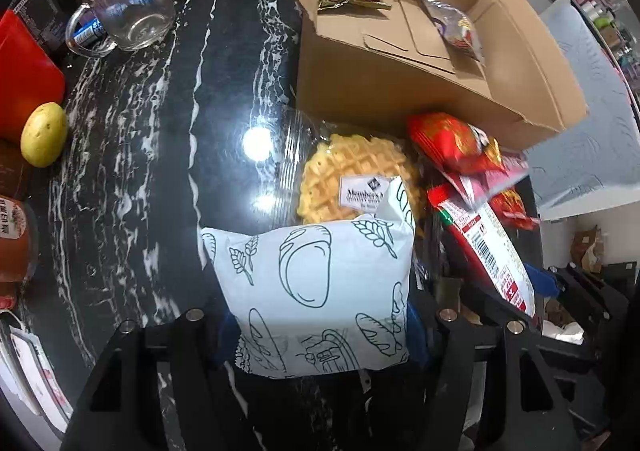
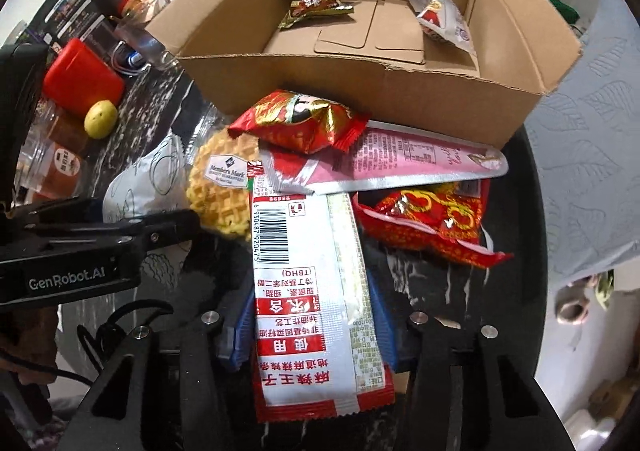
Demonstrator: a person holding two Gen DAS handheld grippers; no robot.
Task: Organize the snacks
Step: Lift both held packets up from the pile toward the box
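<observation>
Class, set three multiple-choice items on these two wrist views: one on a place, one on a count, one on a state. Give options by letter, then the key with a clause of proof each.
1. Where is the waffle?
A. in the box
B. on the counter before the box
C. in the glass mug

2. How many snack packets lie in the box?
A. three
B. one
C. six

3. What is the left gripper doing?
A. hanging open over the box
B. gripping the lemon
C. shut on the white bag

Key:
1 B, the waffle lies outside, against the box's near wall.
2 A, two dark packets and one silver one show inside.
3 C, the bag sits between its fingers.
</observation>
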